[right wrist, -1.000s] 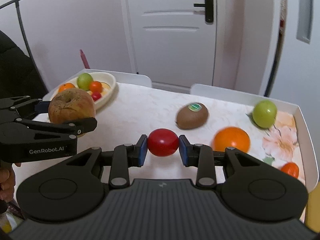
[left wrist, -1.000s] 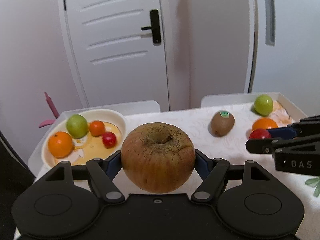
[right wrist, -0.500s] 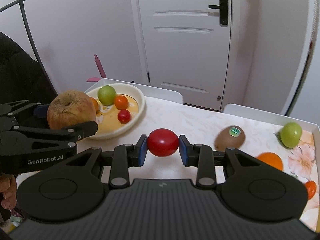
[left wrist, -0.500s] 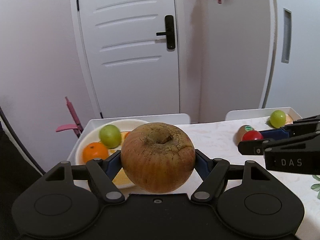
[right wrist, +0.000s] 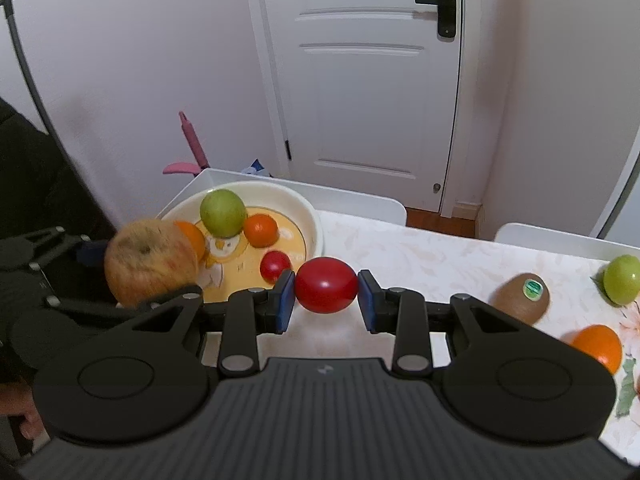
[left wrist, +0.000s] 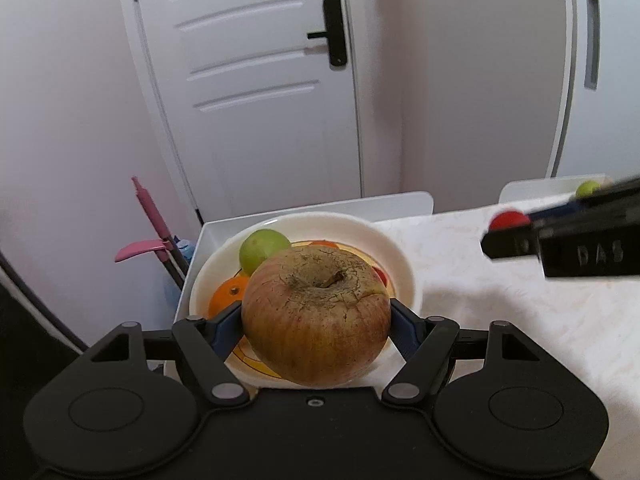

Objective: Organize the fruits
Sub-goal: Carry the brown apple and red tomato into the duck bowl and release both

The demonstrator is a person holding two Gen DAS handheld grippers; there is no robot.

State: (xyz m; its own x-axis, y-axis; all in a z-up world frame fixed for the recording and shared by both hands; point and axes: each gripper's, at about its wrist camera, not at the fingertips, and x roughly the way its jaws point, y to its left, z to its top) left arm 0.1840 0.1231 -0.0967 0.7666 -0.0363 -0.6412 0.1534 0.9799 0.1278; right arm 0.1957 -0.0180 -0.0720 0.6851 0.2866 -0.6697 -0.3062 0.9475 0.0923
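My left gripper is shut on a large brownish-red apple and holds it over the near rim of the cream bowl. The bowl holds a green fruit, two oranges and a small red tomato. My right gripper is shut on a red tomato above the table, just right of the bowl. The apple also shows in the right wrist view, blurred.
On the floral tablecloth at the right lie a kiwi, a green fruit and an orange. White tray walls edge the table. A pink mop handle stands left of it.
Both grippers have moved left toward the bowl with their fruit. The apple is now over the bowl's near edge and the tomato is close beside the bowl.
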